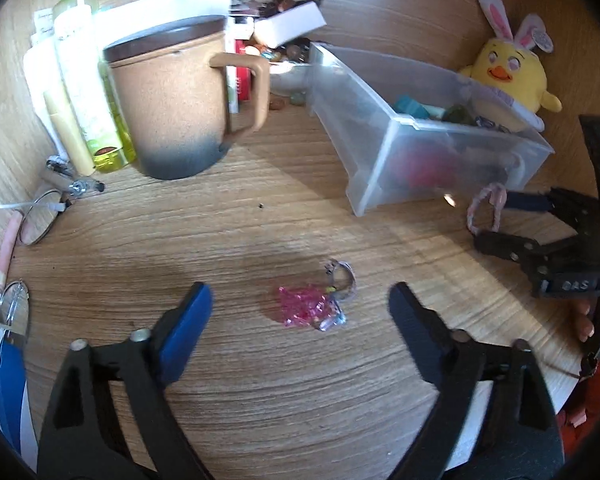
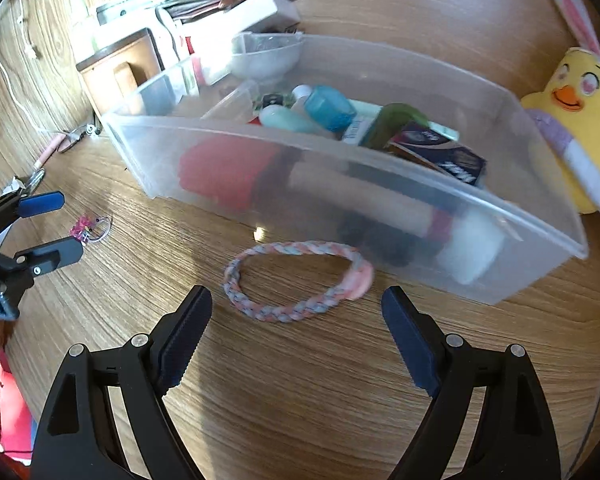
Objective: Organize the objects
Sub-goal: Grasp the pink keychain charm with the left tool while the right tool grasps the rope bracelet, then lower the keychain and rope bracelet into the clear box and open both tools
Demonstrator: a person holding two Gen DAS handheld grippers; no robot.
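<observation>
While both grippers hang over the wooden table (image 1: 260,380), neither one grasps anything. The left gripper (image 1: 300,308) has its fingers spread wide, and a small pink bead trinket (image 1: 306,308) with a thin ring lies flat on the table between the two fingertips, touching neither. From the right wrist camera this trinket (image 2: 85,232) appears at about 9 o'clock, just beside the left gripper's (image 2: 66,224) tips.

The right gripper (image 2: 296,306) is also released, its fingers wide apart. A braided pink-and-grey band (image 2: 296,280) lies flat on the table just ahead of the fingertips, at 12 o'clock from them, and it is not touched by either finger. In the left wrist view the same band (image 1: 485,210) is at about 3 o'clock, between the tips of the right gripper (image 1: 494,216).

Just behind the band stands a clear plastic bin (image 2: 380,216); whether the band touches its front wall I cannot tell. The bin holds small bottles, a dark box and a red item. A yellow plush chick (image 2: 576,120) with bunny ears sits at 2 o'clock, against the far side of the bin. A brown mug (image 1: 172,100) stands at 11 o'clock in the left view, with a yellow bottle (image 1: 88,80) just beside it.
</observation>
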